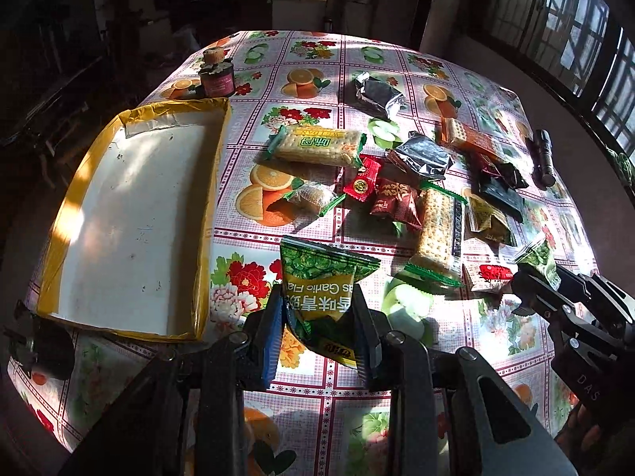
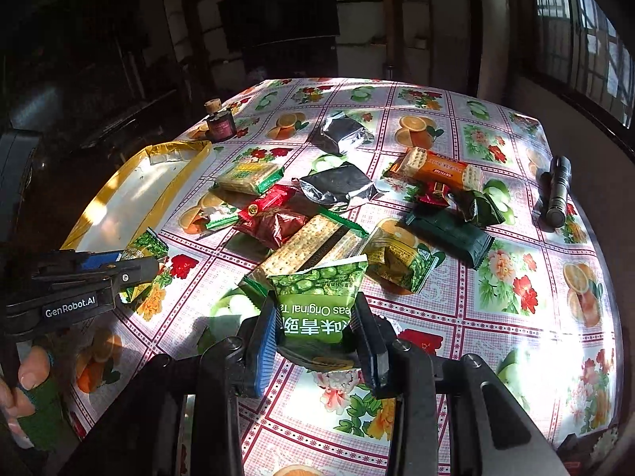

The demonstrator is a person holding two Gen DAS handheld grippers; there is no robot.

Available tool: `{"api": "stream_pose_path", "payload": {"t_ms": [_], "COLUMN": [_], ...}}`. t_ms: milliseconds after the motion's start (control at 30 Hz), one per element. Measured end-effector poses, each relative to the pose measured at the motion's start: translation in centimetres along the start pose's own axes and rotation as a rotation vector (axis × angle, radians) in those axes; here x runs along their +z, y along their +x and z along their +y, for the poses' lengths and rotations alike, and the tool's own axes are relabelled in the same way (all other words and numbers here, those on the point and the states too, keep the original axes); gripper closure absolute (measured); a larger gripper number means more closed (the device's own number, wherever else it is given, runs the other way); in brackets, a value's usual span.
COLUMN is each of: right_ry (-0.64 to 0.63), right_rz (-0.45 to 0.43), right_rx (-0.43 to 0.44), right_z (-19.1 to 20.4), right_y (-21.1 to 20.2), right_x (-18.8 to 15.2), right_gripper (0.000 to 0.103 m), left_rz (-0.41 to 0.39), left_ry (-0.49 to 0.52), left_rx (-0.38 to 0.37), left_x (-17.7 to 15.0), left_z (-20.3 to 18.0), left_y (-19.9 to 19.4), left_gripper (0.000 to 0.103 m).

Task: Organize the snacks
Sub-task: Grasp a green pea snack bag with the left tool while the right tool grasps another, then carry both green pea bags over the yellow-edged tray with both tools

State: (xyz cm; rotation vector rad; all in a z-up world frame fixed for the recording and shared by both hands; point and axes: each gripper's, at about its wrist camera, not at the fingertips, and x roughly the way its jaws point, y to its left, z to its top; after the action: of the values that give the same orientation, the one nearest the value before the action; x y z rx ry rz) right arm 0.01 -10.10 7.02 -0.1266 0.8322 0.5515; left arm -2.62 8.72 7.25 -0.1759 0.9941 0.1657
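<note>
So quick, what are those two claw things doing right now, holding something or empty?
Left gripper: closed on a garlic-flavour green pea packet.
Right gripper: closed on an original-flavour green pea packet.

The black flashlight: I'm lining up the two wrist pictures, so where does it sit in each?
Left wrist view: the black flashlight lies at the right edge of the table, beyond the snack pile.
Right wrist view: the flashlight lies at the right edge too, right of the orange cracker pack.
Shared landmark: the cork-stoppered jar by the tray's far end.
</note>
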Motion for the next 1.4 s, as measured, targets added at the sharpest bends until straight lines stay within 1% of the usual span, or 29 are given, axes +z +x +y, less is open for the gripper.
{"api": "stream_pose_path", "payload": {"t_ms": [200, 367, 633, 733, 900, 1033, 1133, 1267, 1400], "right_ry": [-0.036, -0.067, -0.131, -0.136, -0.138, -0.162, -0.176, -0.182, -0.196], "right_rz": [0.006, 0.001, 0.005, 0.012, 0.047, 0.091, 0.127, 0.18, 0.207], "right_rx": [0.094, 0.19, 0.296, 0.342, 0.428, 0.454, 0.451, 0.433, 0.421], "right_z": [3.6, 7.0, 12.6, 14.2, 17.5, 20.3, 21.6, 22.2, 22.4], "right_y": [0.6, 1.2, 3.1, 4.3, 7.8, 11.4, 14.1, 17.2, 18.7], "right_x": [0.9, 2.3, 4.6, 5.9, 8.8, 10.6, 11.2, 11.3, 11.0], "right_gripper": [0.065, 0.065, 0.065, 0.065, 0.065, 0.065, 0.065, 0.065, 0.065], "left_rz": [-0.034, -0.049, -0.069, -0.066, -0.051, -0.026, -0.006, 0.026, 0.047], "left_ry": [-0.06, -0.139, -0.233, -0.262, -0.295, -0.306, -0.312, -0.313, -0.31], "left_rx": [0.036, 0.078, 0.141, 0.154, 0.189, 0.204, 0.213, 0.219, 0.22], "left_x": [-0.3, 0.0, 0.4, 0.5, 0.7, 1.0, 1.2, 1.3, 1.3], "left_z": [4.0, 8.2, 13.5, 14.9, 16.6, 17.6, 18.3, 18.9, 19.3], "left_y": [-1.9, -2.5, -3.1, -2.7, -1.5, -0.1, 1.1, 2.5, 3.6], "left_gripper": [0.073, 0.073, 0.073, 0.073, 0.073, 0.073, 0.073, 0.073, 0.073]}}
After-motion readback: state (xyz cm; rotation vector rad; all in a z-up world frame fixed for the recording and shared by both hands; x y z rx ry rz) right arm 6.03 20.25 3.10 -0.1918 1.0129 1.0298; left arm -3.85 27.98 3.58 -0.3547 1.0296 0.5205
